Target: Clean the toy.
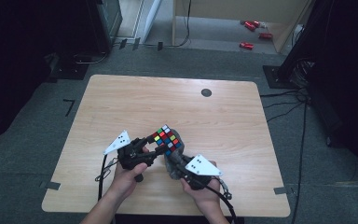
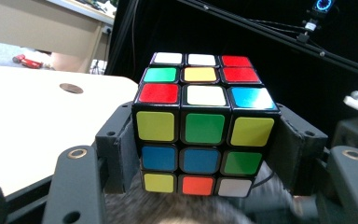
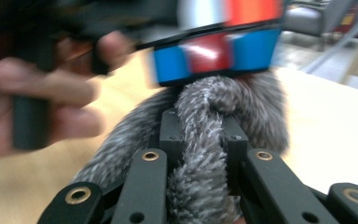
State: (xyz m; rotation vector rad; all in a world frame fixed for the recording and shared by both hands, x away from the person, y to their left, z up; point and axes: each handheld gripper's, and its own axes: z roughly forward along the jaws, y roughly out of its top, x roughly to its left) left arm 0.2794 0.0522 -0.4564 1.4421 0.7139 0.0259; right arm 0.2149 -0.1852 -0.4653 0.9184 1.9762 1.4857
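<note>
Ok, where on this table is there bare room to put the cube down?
The light wooden table is bare across its far half, apart from the small dark round disc, and along both side edges. It is crowded near the front middle, where the left hand-held gripper clamps the multicoloured puzzle cube and the right hand-held gripper pinches the grey fluffy cloth.

Scrambled puzzle cube [image 2: 205, 126] held above the table, grey fluffy cloth [image 3: 205, 140] bunched against its underside

Cube [image 1: 167, 139] above table [image 1: 121, 98] near front edge; fuzzy cloth [image 1: 171, 164] apparently touching beneath it.
</note>
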